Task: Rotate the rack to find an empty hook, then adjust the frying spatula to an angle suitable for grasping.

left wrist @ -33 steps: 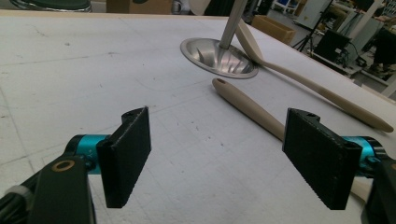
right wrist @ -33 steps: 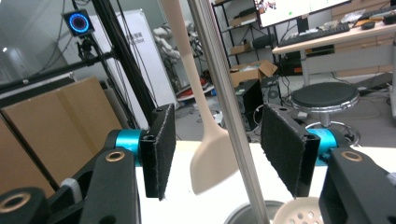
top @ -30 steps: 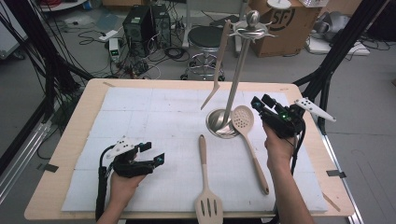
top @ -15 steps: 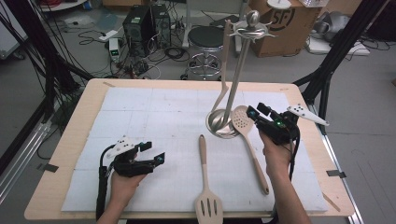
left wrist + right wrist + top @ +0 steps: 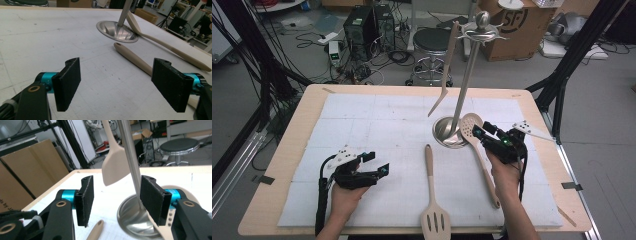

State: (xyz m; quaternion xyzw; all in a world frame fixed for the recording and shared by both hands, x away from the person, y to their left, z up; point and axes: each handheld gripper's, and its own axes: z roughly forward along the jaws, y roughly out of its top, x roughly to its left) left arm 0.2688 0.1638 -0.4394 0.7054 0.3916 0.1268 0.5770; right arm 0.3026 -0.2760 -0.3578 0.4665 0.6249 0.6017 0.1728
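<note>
White mat (image 5: 377, 125) on wood table (image 5: 302, 125), cluttered lab w/ stool (image 5: 432, 42); both grippers' fingers apart, empty.

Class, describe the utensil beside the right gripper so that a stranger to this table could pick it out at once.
Start at the tall metal stand on the white mat. Leaning on the right side of its round base is a pale skimmer spoon, handle running toward the person beside the right gripper. Unlike the slotted turner left of it, its head is round with small holes.
</note>
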